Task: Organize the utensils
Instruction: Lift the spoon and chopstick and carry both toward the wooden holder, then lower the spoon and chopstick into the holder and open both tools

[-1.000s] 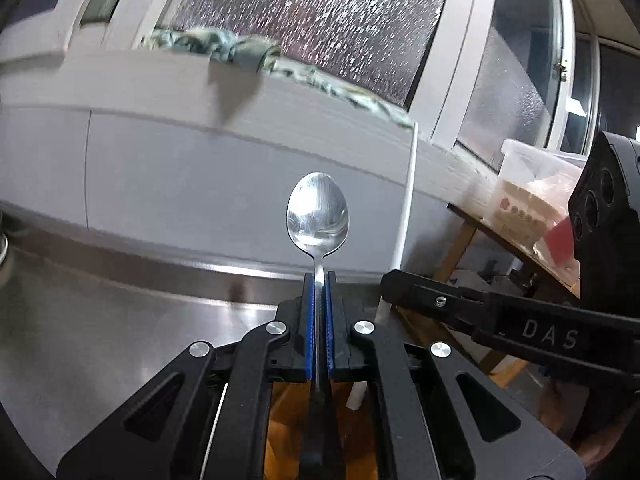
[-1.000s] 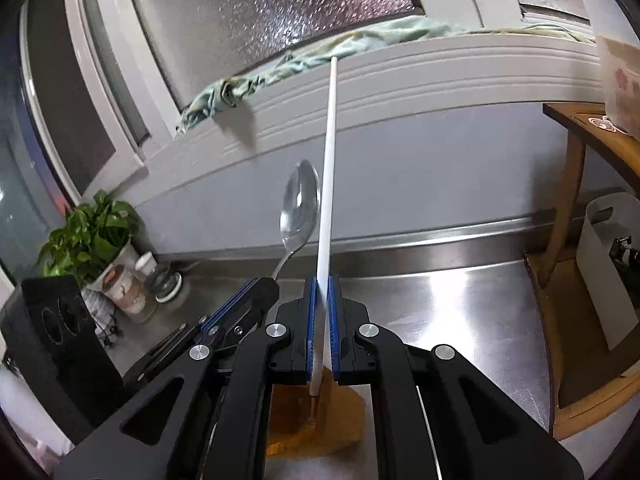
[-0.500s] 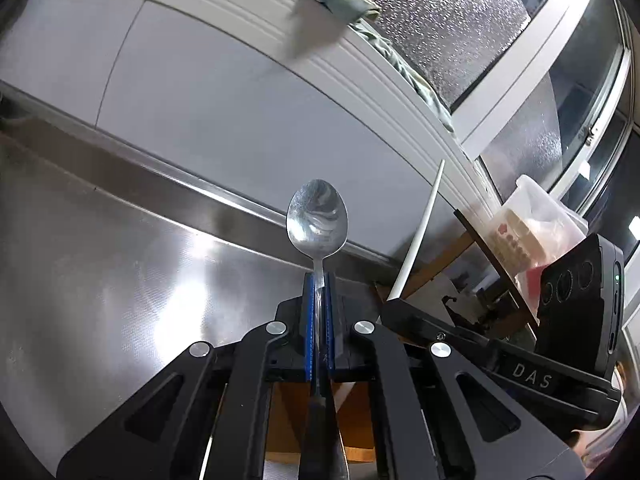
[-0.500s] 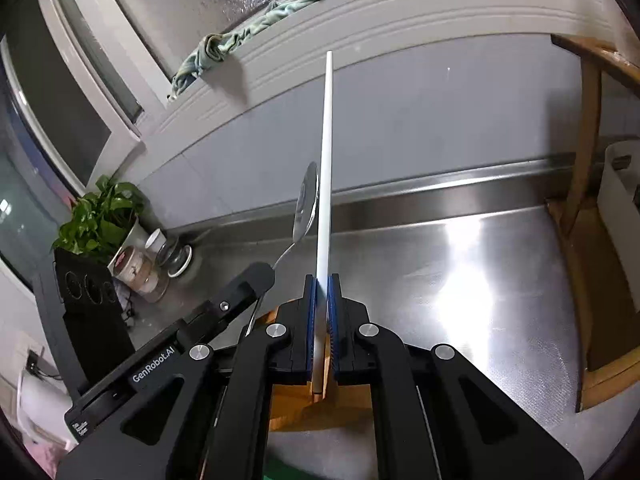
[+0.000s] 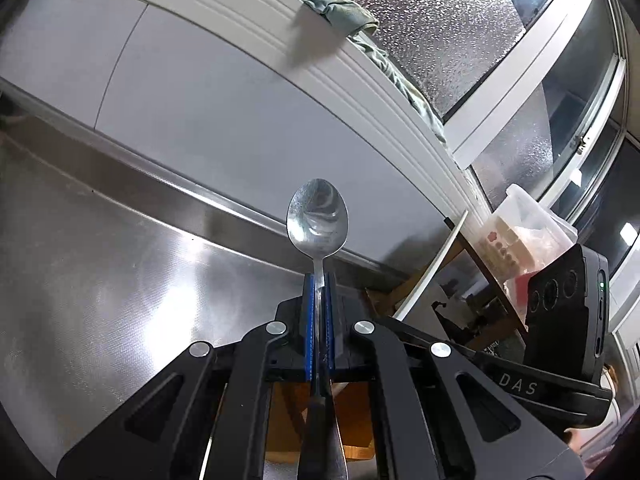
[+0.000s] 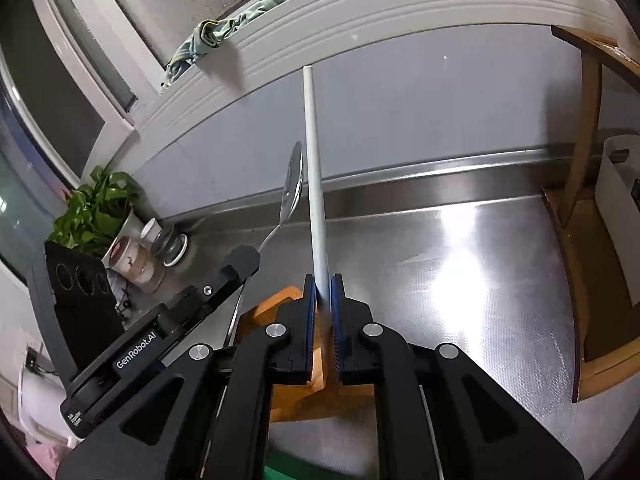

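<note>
Fingers of the left gripper (image 5: pixel 319 280) clamp a spoon (image 5: pixel 317 216) upright above the wooden holder (image 6: pixel 280 312). Right gripper (image 6: pixel 322 284) jaws have just been opening, apparently loosening around the white chopstick (image 6: pixel 314 176) over that holder.

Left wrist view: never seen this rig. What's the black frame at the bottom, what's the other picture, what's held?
Each black frame is a handheld two-finger gripper; a person carries one per hand, and a camera on each looks along its fingers. The left gripper is shut on a metal spoon. In the right wrist view a white stick stands between the right gripper pads; its jaws have just been opening. Below is a steel counter and a wooden block.
</note>
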Available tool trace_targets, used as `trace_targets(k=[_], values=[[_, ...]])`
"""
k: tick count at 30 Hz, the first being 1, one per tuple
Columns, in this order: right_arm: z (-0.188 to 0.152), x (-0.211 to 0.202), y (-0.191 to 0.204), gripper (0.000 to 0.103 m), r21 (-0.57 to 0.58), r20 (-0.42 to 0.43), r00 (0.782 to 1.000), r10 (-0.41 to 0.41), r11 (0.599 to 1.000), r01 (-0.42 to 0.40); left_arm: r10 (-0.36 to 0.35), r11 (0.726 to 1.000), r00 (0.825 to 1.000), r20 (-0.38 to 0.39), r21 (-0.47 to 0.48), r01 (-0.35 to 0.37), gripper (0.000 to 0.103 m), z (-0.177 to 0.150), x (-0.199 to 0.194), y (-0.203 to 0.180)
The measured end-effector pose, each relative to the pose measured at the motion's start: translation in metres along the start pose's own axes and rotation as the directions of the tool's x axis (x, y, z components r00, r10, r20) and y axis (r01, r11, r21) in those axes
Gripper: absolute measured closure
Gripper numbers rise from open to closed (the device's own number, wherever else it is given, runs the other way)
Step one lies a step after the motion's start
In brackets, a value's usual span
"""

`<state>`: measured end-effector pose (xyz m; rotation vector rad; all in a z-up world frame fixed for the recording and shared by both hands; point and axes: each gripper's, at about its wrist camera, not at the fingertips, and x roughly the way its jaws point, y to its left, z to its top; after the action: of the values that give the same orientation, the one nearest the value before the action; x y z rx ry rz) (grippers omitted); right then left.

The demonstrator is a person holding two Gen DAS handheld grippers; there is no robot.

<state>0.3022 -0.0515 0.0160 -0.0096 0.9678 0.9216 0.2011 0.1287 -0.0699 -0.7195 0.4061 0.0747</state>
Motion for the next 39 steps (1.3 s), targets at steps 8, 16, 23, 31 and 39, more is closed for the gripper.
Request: trace_targets(k=[8, 16, 23, 31, 39], values=[[0.007, -0.015, -0.004, 0.053, 0.014, 0.033, 0.999, 0.005, 1.0, -0.006, -0.058, 0.998, 0.998, 0.04, -0.023, 0.059, 0.1, 0.011, -0.002, -0.001], [0.006, -0.038, -0.016, 0.088, 0.044, 0.076, 0.994, 0.076, 0.996, -0.08, -0.118, 0.991, 0.993, 0.026, -0.062, 0.119, 0.1, 0.019, 0.01, -0.006], [-0.005, -0.019, -0.007, 0.088, 0.112, -0.048, 0.963, 0.264, 0.96, -0.258, -0.127, 0.989, 0.992, 0.013, -0.069, 0.128, 0.1, 0.021, 0.016, -0.007], [-0.016, -0.01, 0.009, 0.049, 0.107, -0.09, 0.952, 0.291, 0.954, -0.281, -0.125, 0.989, 0.992, 0.01, -0.078, 0.125, 0.1, 0.021, 0.014, -0.005], [-0.02, 0.005, 0.024, 0.098, 0.021, -0.137, 0.967, 0.214, 0.977, -0.213, -0.142, 0.987, 0.99, -0.003, -0.078, 0.141, 0.099, 0.019, 0.011, -0.007]])
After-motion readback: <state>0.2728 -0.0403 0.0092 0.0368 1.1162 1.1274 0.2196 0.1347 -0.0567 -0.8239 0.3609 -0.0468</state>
